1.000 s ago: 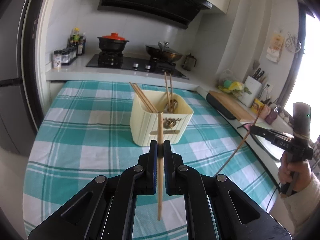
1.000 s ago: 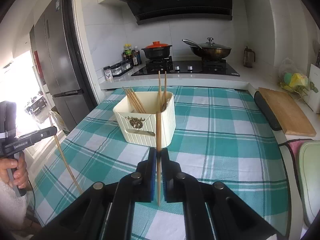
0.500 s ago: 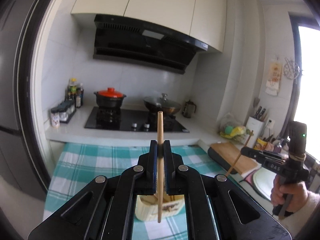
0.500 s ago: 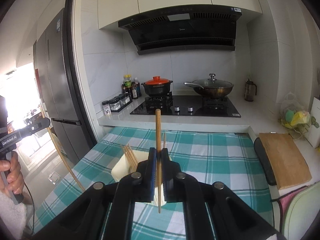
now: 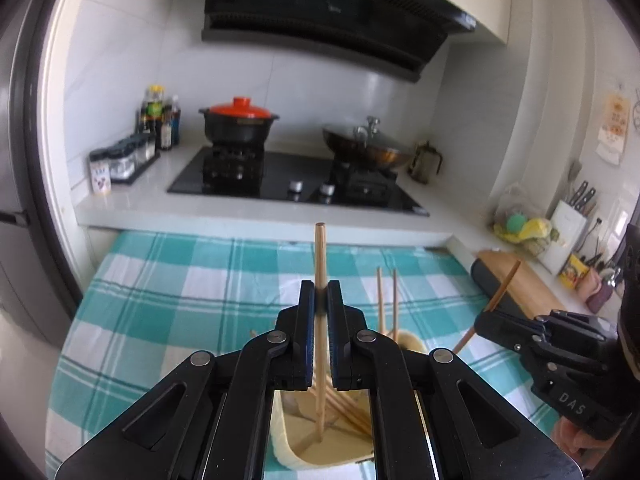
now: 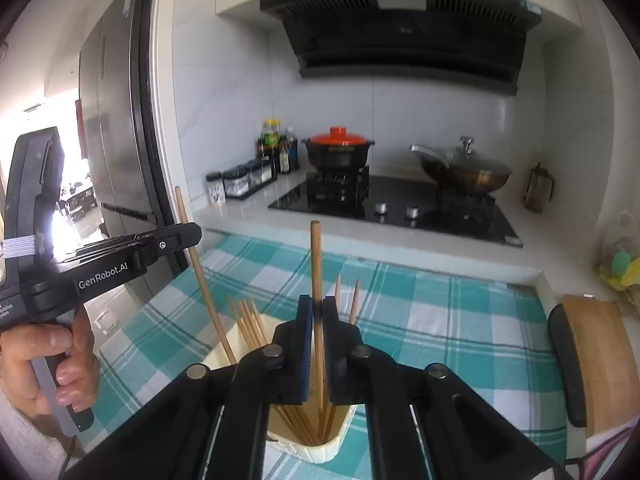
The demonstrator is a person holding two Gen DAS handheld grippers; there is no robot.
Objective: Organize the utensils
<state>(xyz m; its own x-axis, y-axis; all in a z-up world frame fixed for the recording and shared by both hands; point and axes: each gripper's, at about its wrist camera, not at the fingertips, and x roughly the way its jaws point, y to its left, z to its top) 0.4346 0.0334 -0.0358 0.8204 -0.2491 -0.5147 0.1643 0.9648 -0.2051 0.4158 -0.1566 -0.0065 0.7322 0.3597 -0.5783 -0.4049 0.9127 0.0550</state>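
Both chopsticks hang low ends in the cream utensil holder [image 5: 296,446] on the near tablecloth: the left gripper [image 5: 319,304] is clamped on one chopstick [image 5: 320,256], the right gripper [image 6: 316,320] on another chopstick [image 6: 315,264]. Keep each upright and part the jaws only when the tip sits inside. A second ago both were short of the holder; farther off, the stove [image 5: 296,184] is unchanged.

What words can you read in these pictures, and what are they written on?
"GenRobot.AI": white letters on the side of the left gripper, seen from the right wrist.
"DAS": on the body of the right gripper, seen from the left wrist; any further letters are cut off.
Range hood: a small logo, too blurred to read.
Spice jars and sauce bottles: labels too small to read.
Wall hanging: print too blurred to read.
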